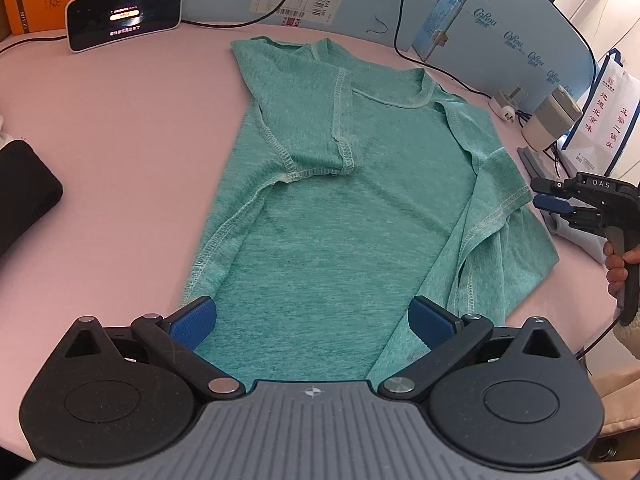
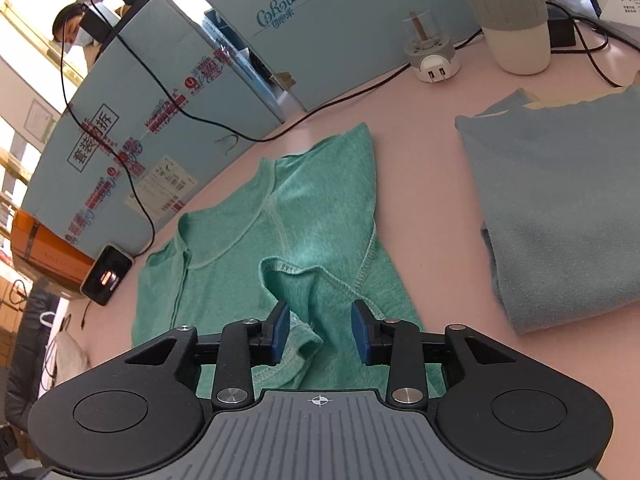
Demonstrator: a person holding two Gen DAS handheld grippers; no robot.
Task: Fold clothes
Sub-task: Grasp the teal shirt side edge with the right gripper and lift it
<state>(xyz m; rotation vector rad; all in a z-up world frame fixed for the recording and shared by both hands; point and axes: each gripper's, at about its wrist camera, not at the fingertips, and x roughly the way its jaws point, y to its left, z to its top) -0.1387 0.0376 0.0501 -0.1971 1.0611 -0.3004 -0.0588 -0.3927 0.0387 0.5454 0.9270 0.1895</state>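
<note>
Left wrist view: green knit T-shirt (image 1: 340, 208) lies flat on pink surface (image 1: 120, 168), left hand-held gripper (image 1: 312, 320) wide above its near hem; right hand-held gripper (image 2: 320, 332) partly open, gripping nothing.

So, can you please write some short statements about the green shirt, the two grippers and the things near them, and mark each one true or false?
1. The green shirt lies on a pink table. True.
2. The left gripper is shut on the shirt. False: its jaws stand wide open above the cloth.
3. The right gripper is open. True.
4. A red towel lies beside the shirt. False: a folded blue cloth lies there.
5. A white cup stands upright. True.
</note>
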